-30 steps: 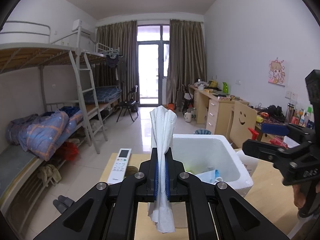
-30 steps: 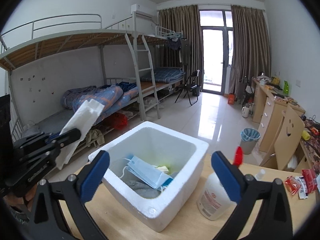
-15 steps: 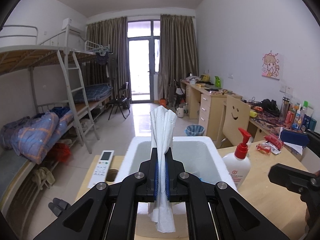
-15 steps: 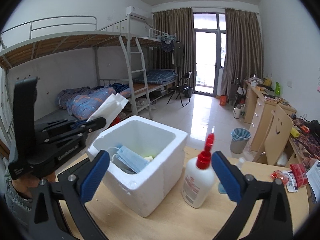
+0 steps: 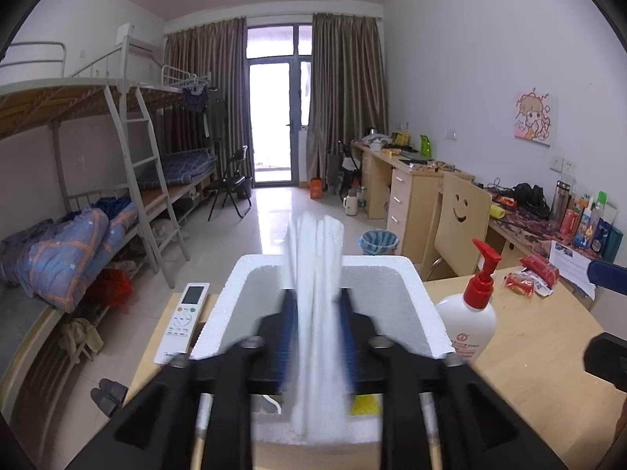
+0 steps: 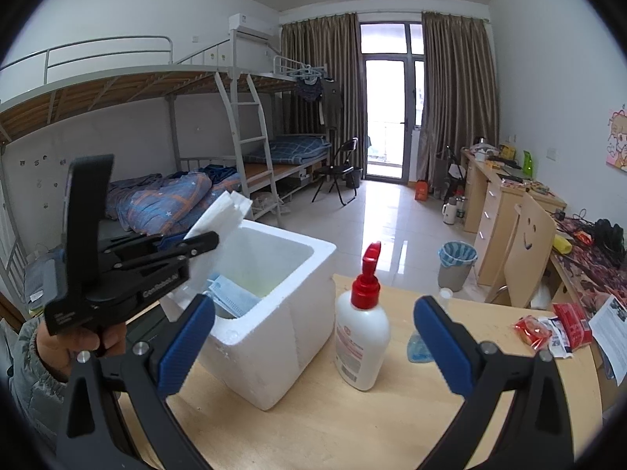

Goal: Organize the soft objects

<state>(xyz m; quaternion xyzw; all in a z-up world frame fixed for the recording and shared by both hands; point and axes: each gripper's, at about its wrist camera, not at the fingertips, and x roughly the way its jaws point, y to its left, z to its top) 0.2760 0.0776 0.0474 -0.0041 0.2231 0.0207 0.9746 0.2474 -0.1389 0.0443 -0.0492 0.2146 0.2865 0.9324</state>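
The left gripper (image 5: pixel 315 337) holds its jaws over the open white foam box (image 5: pixel 395 309). They have just been opening; the folded white tissue wad (image 5: pixel 315 313) stands between them, long axis upright, blurred, directly above the box's cavity. The right gripper (image 6: pixel 313 348), jaws wide apart and empty, hovers near the white pump bottle (image 6: pixel 362 337) on the wooden worktop (image 6: pixel 313 431).

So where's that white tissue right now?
The white tissue stands between the left gripper's just-opening jaws, above the foam box, left of the pump bottle.
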